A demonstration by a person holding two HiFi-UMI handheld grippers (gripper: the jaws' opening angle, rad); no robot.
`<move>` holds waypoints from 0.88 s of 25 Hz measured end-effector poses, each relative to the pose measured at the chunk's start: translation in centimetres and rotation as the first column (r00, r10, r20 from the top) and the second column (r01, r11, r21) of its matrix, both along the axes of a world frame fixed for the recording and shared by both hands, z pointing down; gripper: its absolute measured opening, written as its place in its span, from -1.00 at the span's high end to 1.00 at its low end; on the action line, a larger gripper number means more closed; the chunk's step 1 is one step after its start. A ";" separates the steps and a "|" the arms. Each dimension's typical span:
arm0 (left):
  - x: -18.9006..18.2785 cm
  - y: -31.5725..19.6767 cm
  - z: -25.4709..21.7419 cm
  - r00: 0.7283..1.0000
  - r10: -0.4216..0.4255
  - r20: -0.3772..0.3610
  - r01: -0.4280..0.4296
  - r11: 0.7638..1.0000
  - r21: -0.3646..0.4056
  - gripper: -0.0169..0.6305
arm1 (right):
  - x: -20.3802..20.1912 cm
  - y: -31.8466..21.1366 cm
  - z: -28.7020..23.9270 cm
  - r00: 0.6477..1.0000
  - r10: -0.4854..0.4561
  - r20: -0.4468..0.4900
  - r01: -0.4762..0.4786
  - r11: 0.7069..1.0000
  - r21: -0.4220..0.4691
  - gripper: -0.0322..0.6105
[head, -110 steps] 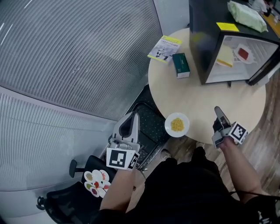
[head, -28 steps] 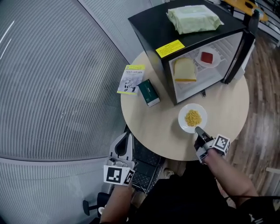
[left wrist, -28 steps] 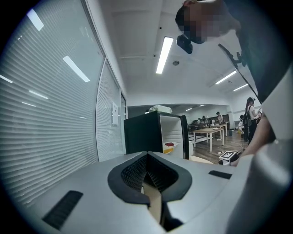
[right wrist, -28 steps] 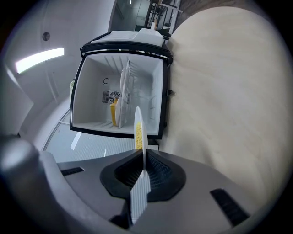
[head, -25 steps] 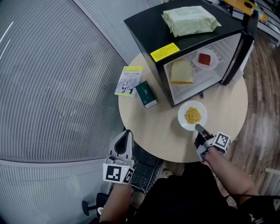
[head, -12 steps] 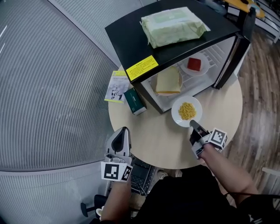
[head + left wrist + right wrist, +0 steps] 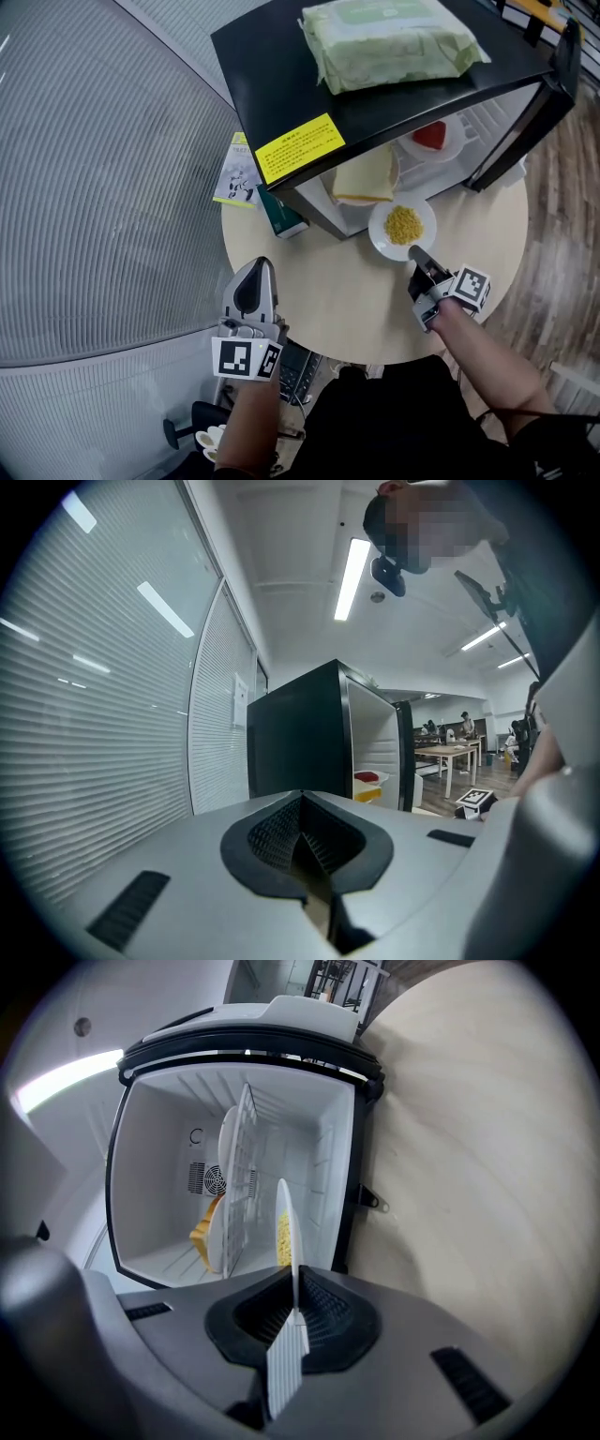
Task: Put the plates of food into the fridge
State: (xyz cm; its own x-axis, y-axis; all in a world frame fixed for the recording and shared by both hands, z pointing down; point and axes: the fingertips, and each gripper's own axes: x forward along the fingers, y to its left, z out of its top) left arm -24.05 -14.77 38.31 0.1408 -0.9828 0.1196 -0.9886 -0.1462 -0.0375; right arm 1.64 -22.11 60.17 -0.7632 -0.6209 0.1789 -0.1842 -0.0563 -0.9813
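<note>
A white plate of yellow food hangs just in front of the open black fridge, with my right gripper shut on its near rim. The right gripper view shows this plate edge-on between the jaws of the right gripper, facing the white fridge interior. On the fridge's shelves sit a plate with bread and a plate with red food. My left gripper is shut and empty at the table's left edge; in its own view the left gripper points at the fridge's side.
The fridge door stands open to the right. A green packet lies on the fridge top. A booklet and a dark green box lie on the round table left of the fridge.
My right gripper has carried the plate of yellow food across the table to the fridge's opening. The left gripper has stayed at the table's left edge.
</note>
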 end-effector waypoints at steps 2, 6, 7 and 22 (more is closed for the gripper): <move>0.0 -0.6 0.7 1.000 -0.003 -0.004 0.003 1.000 -0.008 0.93 | -0.2 -0.8 0.6 1.000 -0.006 -0.010 0.006 1.000 -0.006 0.85; -0.4 -1.9 1.6 1.000 -0.007 -0.006 0.007 1.000 -0.017 0.93 | -0.9 -2.5 1.9 0.999 -0.015 -0.028 0.014 1.000 -0.021 0.85; -0.5 -2.1 1.7 1.000 -0.007 -0.002 0.007 1.000 -0.018 0.93 | -1.2 -2.9 2.2 0.999 -0.018 -0.029 0.017 0.999 -0.029 0.85; -3.9 -1.8 6.3 0.998 -0.064 0.005 0.064 0.992 -0.113 0.93 | -5.5 -7.6 4.4 0.995 -0.072 -0.064 0.068 0.995 -0.073 0.85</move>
